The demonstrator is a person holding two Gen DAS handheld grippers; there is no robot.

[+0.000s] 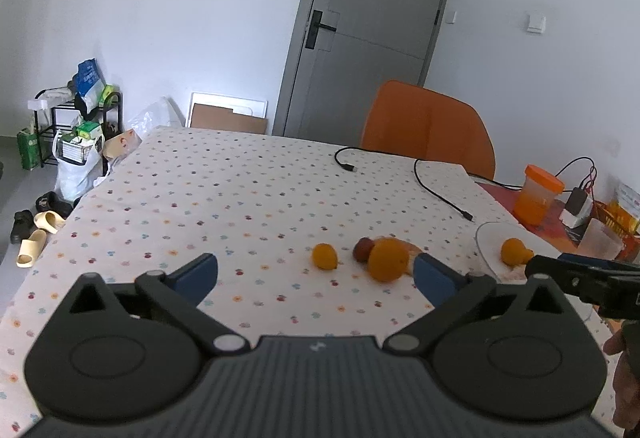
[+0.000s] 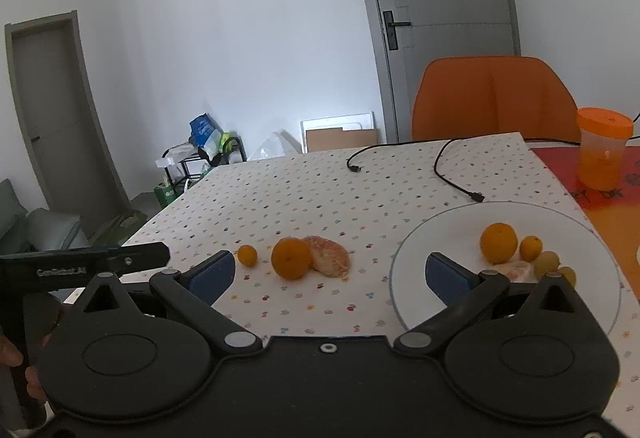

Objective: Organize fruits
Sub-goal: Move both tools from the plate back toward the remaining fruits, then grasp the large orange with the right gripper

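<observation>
Fruit lies in two groups on the bench [image 2: 304, 190], which wears a dotted cloth. On the cloth sit a small orange [image 2: 247, 255], a larger orange [image 2: 291, 259] and a peeled tangerine [image 2: 329, 256] touching it; the left view also shows a dark reddish fruit [image 1: 362, 248] just behind the larger orange. To the right, the white plate [image 2: 440, 234] holds an orange [image 2: 498, 242], a smaller one [image 2: 530, 248], two pale green fruits [image 2: 547, 263] and a peeled piece [image 2: 518, 271]. The left hand-held gripper [image 1: 316, 272] is spread wide with nothing between its blue pads, hovering near the loose fruit. The right hand-held gripper [image 2: 330, 272] is likewise spread and empty, near the plate's edge. A black cable [image 2: 452, 174] trails across the far side.
</observation>
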